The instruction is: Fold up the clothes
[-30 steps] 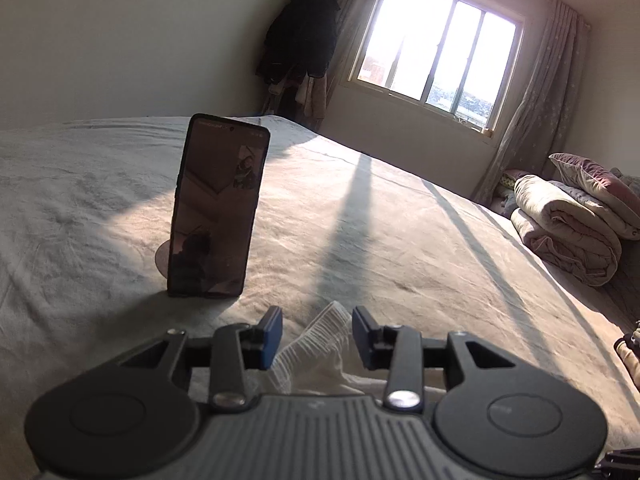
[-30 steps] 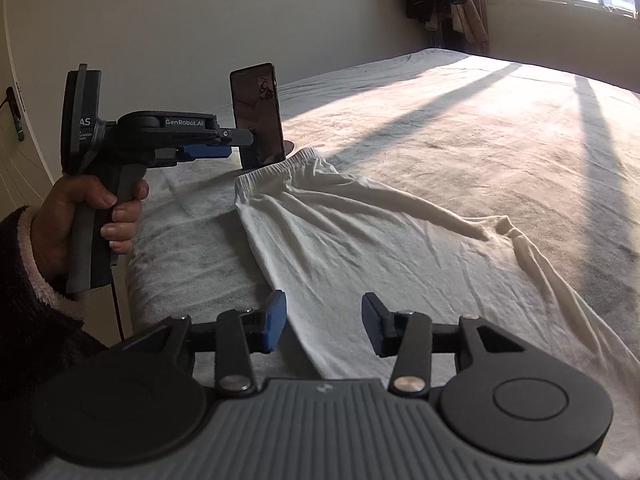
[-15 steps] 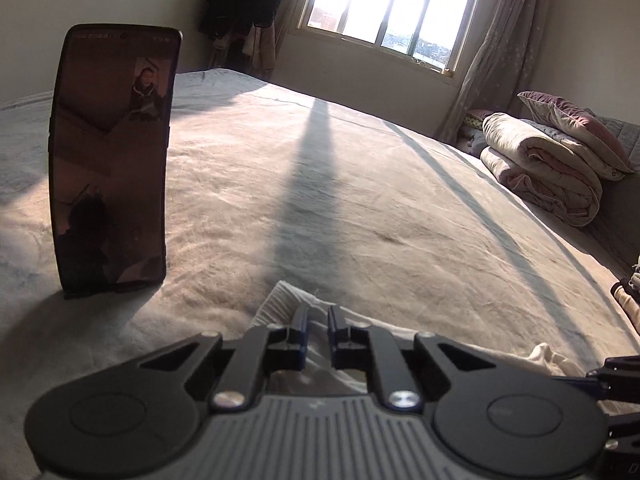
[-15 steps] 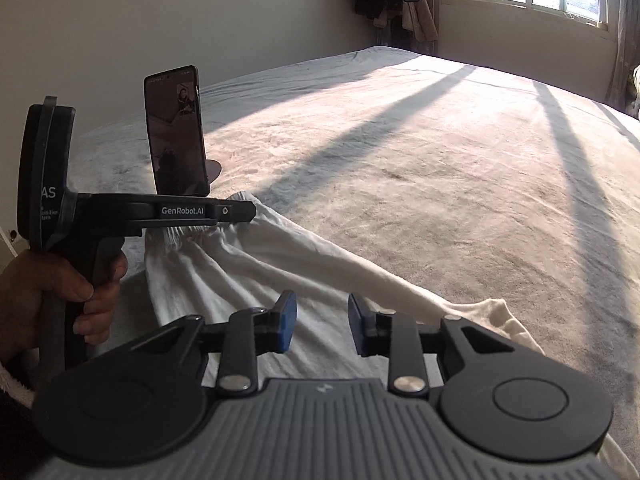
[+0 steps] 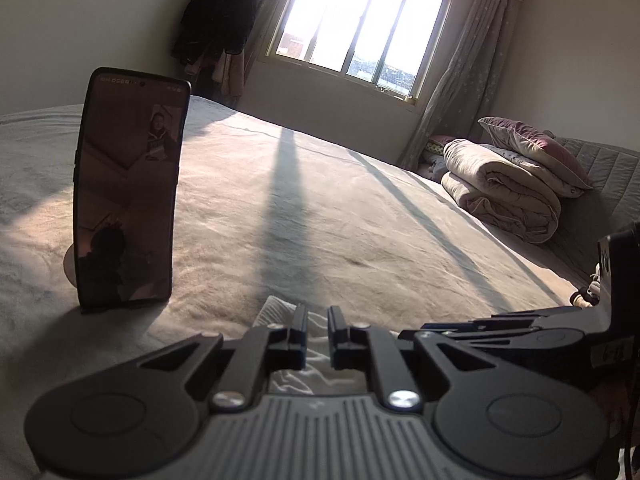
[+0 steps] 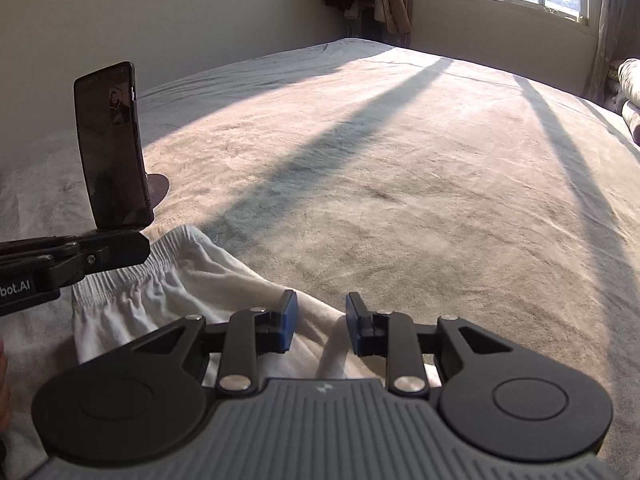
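A white pair of trousers [image 6: 168,292] with an elastic waistband lies on the bed at the near left. My left gripper [image 5: 317,316] is nearly shut, its jaws pinching the ribbed waistband [image 5: 276,312]; it also shows from the side in the right wrist view [image 6: 120,250], right at the waistband. My right gripper [image 6: 318,312] is open, its jaws either side of a raised ridge of the white cloth [image 6: 334,344] near the trousers' far edge.
A black phone [image 5: 128,188] stands upright on a small stand on the bed, just left of and beyond the waistband; it also shows in the right wrist view [image 6: 112,148]. Folded quilts and a pillow [image 5: 508,184] lie at the far right. Dark clothes [image 5: 216,28] hang in the corner by the window.
My left gripper closed from open onto the waistband. My right gripper moved forward and down over the trousers, its jaws staying open.
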Demonstrator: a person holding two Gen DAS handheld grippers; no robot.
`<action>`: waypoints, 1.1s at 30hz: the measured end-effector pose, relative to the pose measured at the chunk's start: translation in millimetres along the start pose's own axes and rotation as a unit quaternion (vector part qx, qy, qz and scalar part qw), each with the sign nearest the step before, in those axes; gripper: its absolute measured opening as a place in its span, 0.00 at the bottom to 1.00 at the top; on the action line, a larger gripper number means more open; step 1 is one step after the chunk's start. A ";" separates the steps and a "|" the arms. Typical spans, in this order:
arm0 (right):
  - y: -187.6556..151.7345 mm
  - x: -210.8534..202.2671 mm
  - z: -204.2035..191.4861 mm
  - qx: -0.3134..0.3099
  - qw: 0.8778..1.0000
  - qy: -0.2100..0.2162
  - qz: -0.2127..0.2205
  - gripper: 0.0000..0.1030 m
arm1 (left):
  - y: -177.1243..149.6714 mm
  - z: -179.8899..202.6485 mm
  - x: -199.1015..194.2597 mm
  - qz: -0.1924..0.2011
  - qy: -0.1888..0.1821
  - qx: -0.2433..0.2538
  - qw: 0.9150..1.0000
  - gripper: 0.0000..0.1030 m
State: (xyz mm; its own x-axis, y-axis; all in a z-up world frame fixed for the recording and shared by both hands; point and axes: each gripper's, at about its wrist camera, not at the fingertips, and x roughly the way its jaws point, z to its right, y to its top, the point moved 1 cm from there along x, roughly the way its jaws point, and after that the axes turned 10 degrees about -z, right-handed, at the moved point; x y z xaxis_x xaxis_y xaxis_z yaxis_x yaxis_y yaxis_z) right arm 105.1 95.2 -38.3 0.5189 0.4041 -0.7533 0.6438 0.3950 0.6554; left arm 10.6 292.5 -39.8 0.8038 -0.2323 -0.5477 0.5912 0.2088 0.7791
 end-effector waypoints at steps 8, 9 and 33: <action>-28.8 -29.8 -18.2 -0.018 1.000 0.016 -0.014 0.27 | -20.6 8.3 2.1 -0.053 -0.031 0.082 0.995 0.23; -30.8 -26.1 -22.4 -0.020 0.999 0.016 -0.018 0.27 | -21.8 8.9 2.6 -0.059 -0.028 0.089 0.994 0.23; -113.6 -104.0 64.6 0.103 0.993 -0.051 0.008 0.48 | -15.4 130.4 22.5 -0.078 -0.054 0.210 0.973 0.64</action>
State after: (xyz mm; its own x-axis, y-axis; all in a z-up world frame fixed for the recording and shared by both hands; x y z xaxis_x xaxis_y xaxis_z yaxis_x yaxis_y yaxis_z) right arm 14.2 -45.0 -38.0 0.5780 0.3189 -0.7512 0.7306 0.2080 0.6504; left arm 10.8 160.1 -24.3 0.6819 -0.3329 -0.6513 0.6079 -0.2373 0.7577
